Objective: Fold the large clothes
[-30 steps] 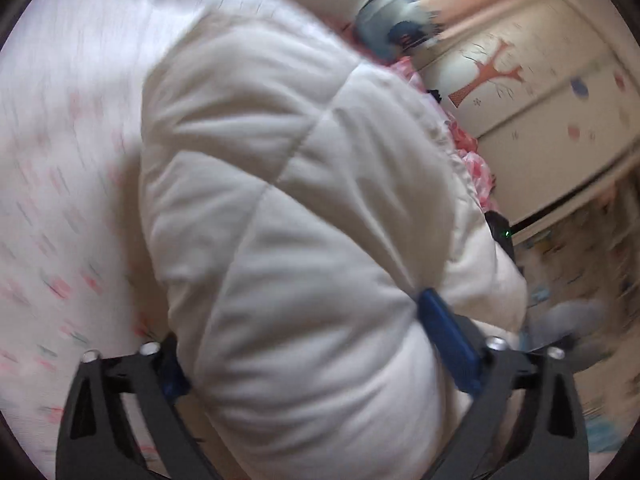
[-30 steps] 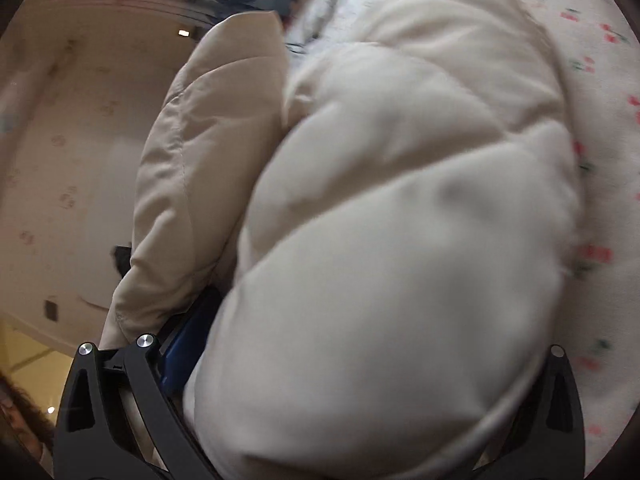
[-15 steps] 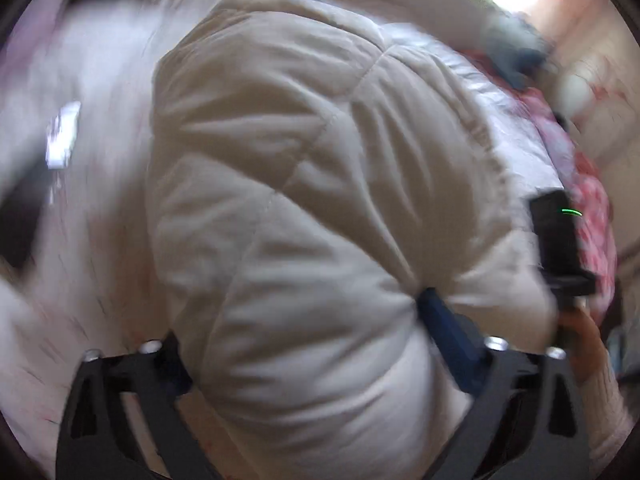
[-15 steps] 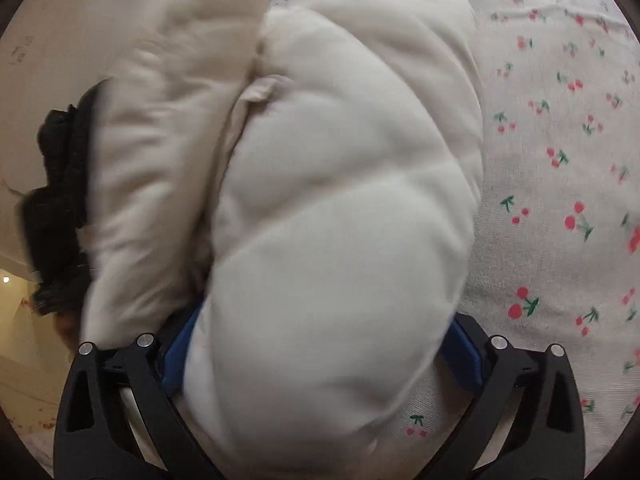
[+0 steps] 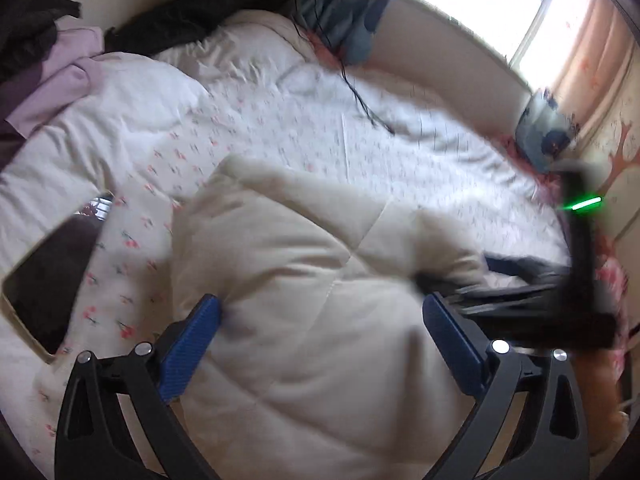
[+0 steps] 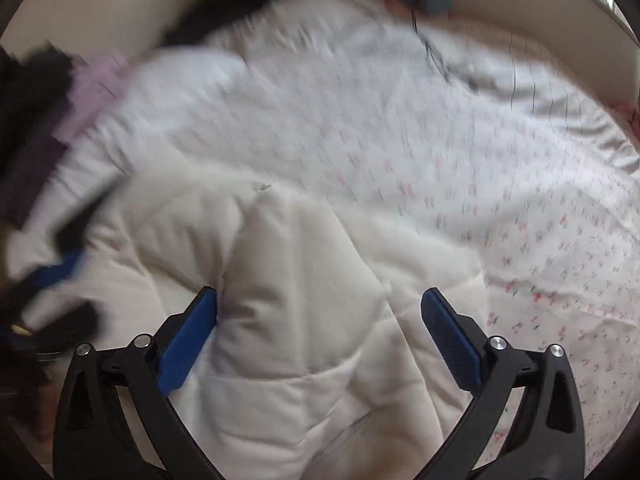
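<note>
I see one cream quilted jacket (image 5: 320,300) on the cherry-print bedsheet (image 5: 400,148); my left gripper (image 5: 320,316) and right gripper (image 6: 320,312) both stand apart, their jaws just widened around it.

Cream-white quilted puffer jacket (image 5: 320,320), thickly padded, with stitched seams dividing it into puffy panels. It lies bunched and folded over itself on a white bedsheet (image 5: 360,140) printed with small red cherries. In the right wrist view the jacket (image 6: 296,300) forms a raised central ridge, its panels creased and rumpled.
</note>
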A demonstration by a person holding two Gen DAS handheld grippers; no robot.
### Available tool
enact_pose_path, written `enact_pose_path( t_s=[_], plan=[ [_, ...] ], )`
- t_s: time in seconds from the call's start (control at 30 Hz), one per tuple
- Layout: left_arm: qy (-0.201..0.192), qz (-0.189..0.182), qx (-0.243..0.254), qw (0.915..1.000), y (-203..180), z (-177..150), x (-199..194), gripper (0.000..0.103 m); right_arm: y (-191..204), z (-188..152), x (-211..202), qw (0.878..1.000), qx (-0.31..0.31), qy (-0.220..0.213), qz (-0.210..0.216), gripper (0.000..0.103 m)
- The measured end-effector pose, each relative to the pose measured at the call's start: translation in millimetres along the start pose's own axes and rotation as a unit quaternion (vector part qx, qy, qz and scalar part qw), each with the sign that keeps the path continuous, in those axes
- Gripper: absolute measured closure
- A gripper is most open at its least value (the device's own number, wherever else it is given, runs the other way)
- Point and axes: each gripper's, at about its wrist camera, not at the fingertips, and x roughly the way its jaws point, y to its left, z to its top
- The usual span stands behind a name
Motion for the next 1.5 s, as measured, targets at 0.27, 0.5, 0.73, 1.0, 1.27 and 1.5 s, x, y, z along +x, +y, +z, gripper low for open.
enact_pose_path(
  t_s=[0.27,0.5,0.73,1.0,1.27,1.5],
  plan=[
    [0.008,0.020,0.040,0.9990,-11.2,-16.6,4.6,0.006,-46.5,-53.7,-42.6,0.996,0.060,-0.043,0.042,0.007],
    [0.004,0.050,0.039,0.9980,-14.5,-19.6,2.3,0.006,-46.2,-102.4,-27.0,0.997,0.057,0.003,0.045,0.007],
    [-0.009,0.062,0.048,0.9969,-15.7,-33.7,-11.9,0.006,-20.0,-150.2,-65.0,1.000,0.020,-0.003,0.023,0.007],
    [-0.018,0.086,0.079,0.9929,-28.6,-40.1,-15.2,0.006,-30.0,-68.6,-113.6,0.993,0.060,-0.089,0.041,0.007],
    [-0.015,0.090,0.094,0.9914,-33.5,-40.1,-11.1,0.006,-64.8,-15.4,27.2,0.992,0.123,-0.003,0.042,0.006],
    [-0.019,0.099,0.100,0.9898,-33.9,-43.5,-13.5,0.006,-57.2,-37.5,-55.2,0.990,0.105,-0.058,0.078,0.006]
  ],
)
